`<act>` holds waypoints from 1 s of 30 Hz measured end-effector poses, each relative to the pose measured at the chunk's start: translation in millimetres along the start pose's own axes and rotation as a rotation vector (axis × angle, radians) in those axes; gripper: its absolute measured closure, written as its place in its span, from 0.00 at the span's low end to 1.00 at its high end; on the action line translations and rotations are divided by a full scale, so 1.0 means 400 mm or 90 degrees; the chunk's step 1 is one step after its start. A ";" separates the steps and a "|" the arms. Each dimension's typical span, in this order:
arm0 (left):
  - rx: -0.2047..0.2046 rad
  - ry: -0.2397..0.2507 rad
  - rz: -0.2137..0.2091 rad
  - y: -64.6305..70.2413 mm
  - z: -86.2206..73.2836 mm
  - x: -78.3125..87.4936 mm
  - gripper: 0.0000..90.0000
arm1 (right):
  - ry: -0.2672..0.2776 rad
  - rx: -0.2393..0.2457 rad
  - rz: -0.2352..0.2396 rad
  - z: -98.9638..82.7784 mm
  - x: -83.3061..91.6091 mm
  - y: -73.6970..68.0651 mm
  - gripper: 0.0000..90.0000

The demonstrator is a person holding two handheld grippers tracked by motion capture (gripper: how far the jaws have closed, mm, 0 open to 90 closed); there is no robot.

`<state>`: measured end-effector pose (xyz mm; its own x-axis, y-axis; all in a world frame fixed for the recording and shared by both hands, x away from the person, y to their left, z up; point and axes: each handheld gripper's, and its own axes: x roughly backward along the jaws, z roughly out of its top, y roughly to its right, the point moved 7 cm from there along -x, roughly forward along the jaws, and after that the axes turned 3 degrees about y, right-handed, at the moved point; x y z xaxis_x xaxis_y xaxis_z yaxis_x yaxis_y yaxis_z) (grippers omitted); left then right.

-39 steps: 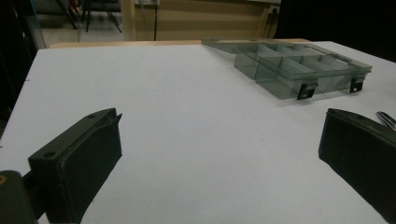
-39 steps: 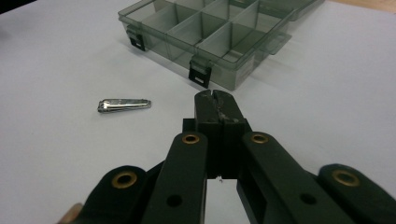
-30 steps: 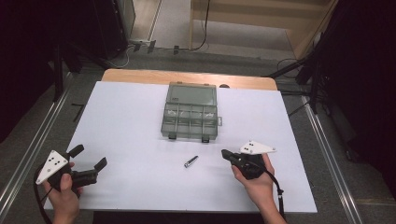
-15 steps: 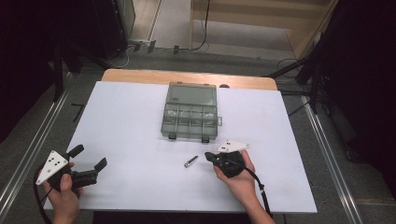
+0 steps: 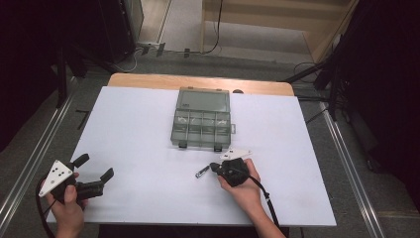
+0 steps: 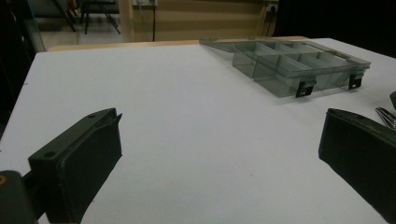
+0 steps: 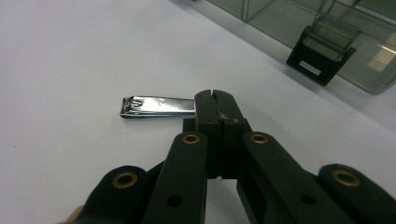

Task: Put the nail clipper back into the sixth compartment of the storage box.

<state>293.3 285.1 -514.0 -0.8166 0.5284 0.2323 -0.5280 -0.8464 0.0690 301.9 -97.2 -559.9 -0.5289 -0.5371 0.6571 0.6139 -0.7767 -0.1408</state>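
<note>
Two grippers work over a white table [image 5: 148, 129], with a grey compartment box [image 5: 202, 119] lying open near its far middle as the landmark. On the near side of that box, just off its front latches, lies a small metal nail clipper [image 5: 200, 173], flat on the table surface.

Coming in from the near right of the box, the right gripper [image 5: 214, 167] has its jaws pressed fully together with nothing between them; in the right gripper view their closed tips sit at the end of the nail clipper [image 7: 156, 107], too close to tell whether they touch it. A black latch [image 7: 322, 58] of the box shows just beyond.

Well to the near left of the box, the left gripper [image 5: 94, 167] rests in the person's hand with its jaws spread wide apart and holding nothing.
</note>
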 end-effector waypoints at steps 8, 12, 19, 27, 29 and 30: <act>0.000 0.000 0.000 0.000 0.000 0.000 0.00 | -0.009 0.000 -0.011 0.004 -0.023 -0.002 1.00; 0.001 -0.001 0.001 0.000 0.000 -0.001 0.00 | -0.009 -0.006 -0.012 0.008 -0.031 0.000 1.00; 0.000 -0.002 0.001 0.000 0.000 -0.001 0.00 | -0.010 -0.004 -0.010 0.022 -0.045 0.003 1.00; 0.001 -0.002 0.001 0.000 0.000 -0.001 0.00 | -0.011 -0.001 -0.008 0.039 -0.064 -0.002 1.00; 0.001 -0.002 0.000 0.000 0.000 -0.002 0.00 | -0.013 0.002 -0.006 0.045 -0.070 -0.005 1.00; 0.001 -0.003 0.000 0.000 0.000 -0.002 0.00 | -0.014 0.003 -0.005 0.050 -0.076 -0.008 1.00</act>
<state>293.8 284.6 -514.2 -0.8156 0.5283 0.2361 -0.5277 -0.8465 0.0710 327.7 -71.6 -564.6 -0.5210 -0.5233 0.6743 0.6120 -0.7797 -0.1322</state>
